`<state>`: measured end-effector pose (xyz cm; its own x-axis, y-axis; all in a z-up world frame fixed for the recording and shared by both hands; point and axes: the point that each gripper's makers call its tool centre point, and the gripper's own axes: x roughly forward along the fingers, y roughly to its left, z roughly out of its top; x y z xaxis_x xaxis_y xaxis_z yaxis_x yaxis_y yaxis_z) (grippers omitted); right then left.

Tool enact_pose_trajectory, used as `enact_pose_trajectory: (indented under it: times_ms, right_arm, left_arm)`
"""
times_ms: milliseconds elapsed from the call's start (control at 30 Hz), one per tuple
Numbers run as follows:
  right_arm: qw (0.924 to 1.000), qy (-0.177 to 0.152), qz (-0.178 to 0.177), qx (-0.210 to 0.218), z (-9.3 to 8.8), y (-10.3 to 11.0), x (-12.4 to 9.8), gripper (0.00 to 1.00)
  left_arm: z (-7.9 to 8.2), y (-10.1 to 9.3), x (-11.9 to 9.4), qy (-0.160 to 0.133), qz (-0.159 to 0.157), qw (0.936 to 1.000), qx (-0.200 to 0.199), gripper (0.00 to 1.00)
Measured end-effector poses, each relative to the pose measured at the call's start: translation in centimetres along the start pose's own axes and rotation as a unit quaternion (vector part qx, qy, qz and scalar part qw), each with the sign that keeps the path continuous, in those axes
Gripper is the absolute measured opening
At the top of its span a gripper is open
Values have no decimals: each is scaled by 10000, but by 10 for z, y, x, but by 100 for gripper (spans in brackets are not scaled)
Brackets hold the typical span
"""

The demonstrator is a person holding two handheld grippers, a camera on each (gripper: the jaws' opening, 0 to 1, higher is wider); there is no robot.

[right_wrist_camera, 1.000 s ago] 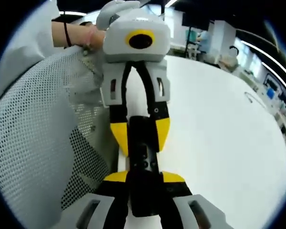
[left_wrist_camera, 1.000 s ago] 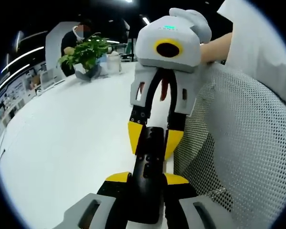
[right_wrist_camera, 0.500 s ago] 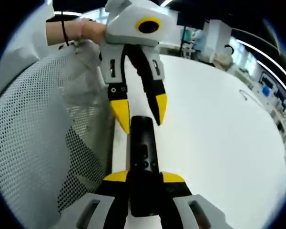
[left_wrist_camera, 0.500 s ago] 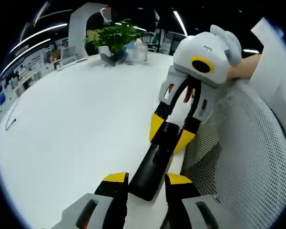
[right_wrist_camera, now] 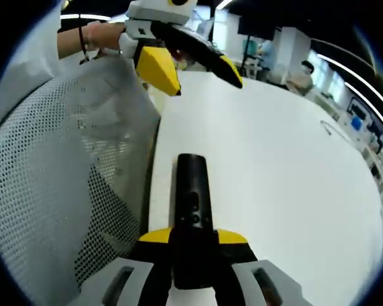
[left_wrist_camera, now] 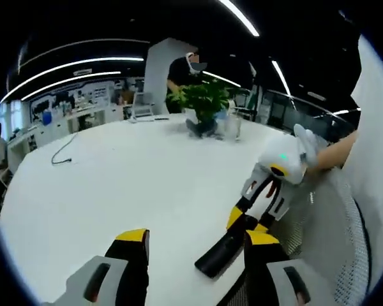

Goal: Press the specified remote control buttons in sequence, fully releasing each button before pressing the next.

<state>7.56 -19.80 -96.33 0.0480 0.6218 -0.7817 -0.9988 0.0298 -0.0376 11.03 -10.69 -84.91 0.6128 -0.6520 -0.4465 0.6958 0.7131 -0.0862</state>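
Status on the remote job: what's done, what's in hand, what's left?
Done: can't tell from these frames whether any button was pressed. In hand: right tool is shut on the black remote over the white table; left tool is open, lifted clear of it. Left: presses, likely with the left tool coming down.

The remote control (right_wrist_camera: 193, 210) lies on the surface (right_wrist_camera: 287, 178) near its edge, with the mesh chair back (right_wrist_camera: 51, 191) alongside it beyond that edge. The right gripper (right_wrist_camera: 193, 245) closes on its near end; the left gripper (right_wrist_camera: 188, 60) hangs above and beyond its far end, apart from it. In the left gripper view, a potted plant (left_wrist_camera: 207, 105) stands on the surface's far side, a cable (left_wrist_camera: 62, 148) lying off to the left.
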Motion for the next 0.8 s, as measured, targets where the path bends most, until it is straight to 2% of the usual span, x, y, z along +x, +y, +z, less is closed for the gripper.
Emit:
enact_pose_trajectory:
  times_ms: [67,133,167,233,267,400,467,533,600,633,700,733,767,800]
  right_arm:
    - [10000,-2,2,9,0,0,0,21]
    - [10000,-2,5,5,0,0,0,21]
    - [10000,-4,12,0,0,0,0,21]
    - [10000,9,37,-19,0,1,0,21]
    - [10000,-1,49,-23,0,1,0,21]
    - [10000,-9,83,-5,0,1,0,21]
    - [10000,-4,92,3,0,1,1,21]
    - [10000,2,96,1,-1,1,1,21]
    - [10000,11,95,15,0,1,1,21]
    - [10000,17,96,17,0,1,1,21]
    - [9999,27,104,31,0,1,1,21]
    - [9999,35,115,32,0,2,1,21]
    - [9999,40,127,33,0,1,1,21]
    - [9999,41,151,39,0,1,1,21]
  left_arm:
    - [5,5,-5,-194,219,9996,-3,68]
    - [15,13,-12,-574,499,9969,-185,72]
    - [20,17,-17,-822,644,9941,-290,74]
    - [25,24,-24,-1112,884,9889,-445,81]
    - [29,29,-30,-1338,1066,9838,-534,84]
    - [39,44,-47,-1664,1645,9722,-114,89]
    - [40,46,-50,-1818,1741,9676,-181,93]
    - [46,50,-55,-2128,1931,9577,-186,99]
    - [54,53,-63,-2361,2095,9488,-79,100]
    - [61,53,-67,-2589,2145,9418,16,100]
    - [67,51,-70,-2863,2102,9348,74,100]
    - [60,55,-70,-2815,2115,9359,74,100]
    - [59,56,-70,-2771,2132,9369,76,100]
    - [56,58,-72,-2809,2160,9351,99,100]
